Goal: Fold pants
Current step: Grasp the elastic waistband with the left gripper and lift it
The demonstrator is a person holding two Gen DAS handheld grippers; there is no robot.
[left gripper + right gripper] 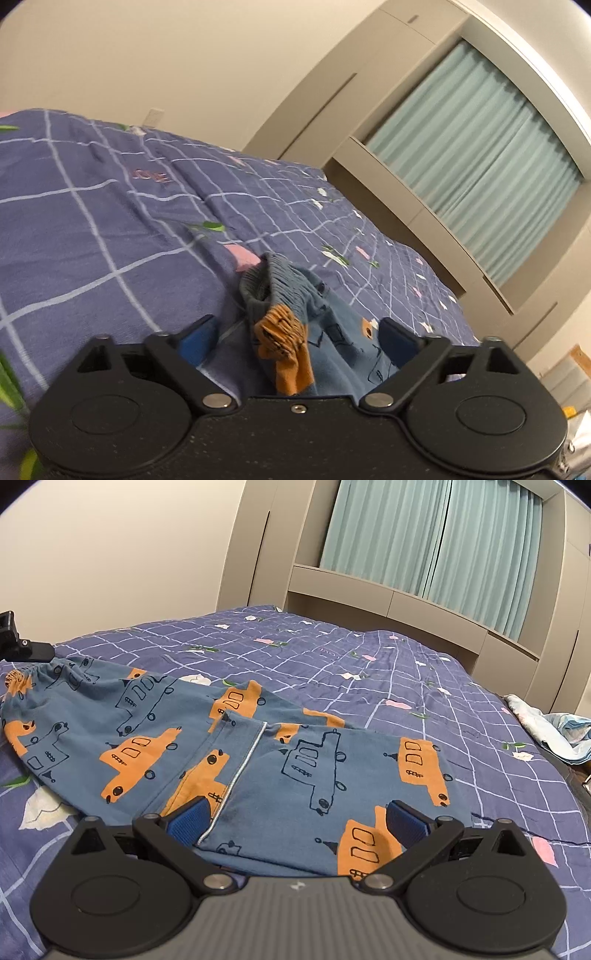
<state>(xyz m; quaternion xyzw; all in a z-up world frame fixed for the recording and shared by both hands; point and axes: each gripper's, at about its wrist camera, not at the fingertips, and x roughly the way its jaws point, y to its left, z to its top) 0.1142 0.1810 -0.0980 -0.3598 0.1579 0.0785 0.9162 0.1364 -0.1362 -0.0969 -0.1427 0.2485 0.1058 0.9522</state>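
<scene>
Blue pants (258, 760) printed with orange and outlined cars lie flat on the bed, waistband at the far left and leg ends toward me. My right gripper (297, 821) stands open low over the leg ends, and the cloth spreads between its blue pads without being pinched. In the left wrist view the gathered elastic waistband (284, 291) stands bunched up between the wide jaws of my left gripper (299, 338), which is open. The cloth lies close to the right pad and well clear of the left one. A black finger (37, 650) of the left gripper shows at the waistband in the right wrist view.
The bed wears a purple quilt (369, 672) with a white grid and small flowers. A crumpled pale cloth (554, 731) lies at its right edge. Behind the bed are beige cabinets (369, 598) and a teal curtain (424, 535).
</scene>
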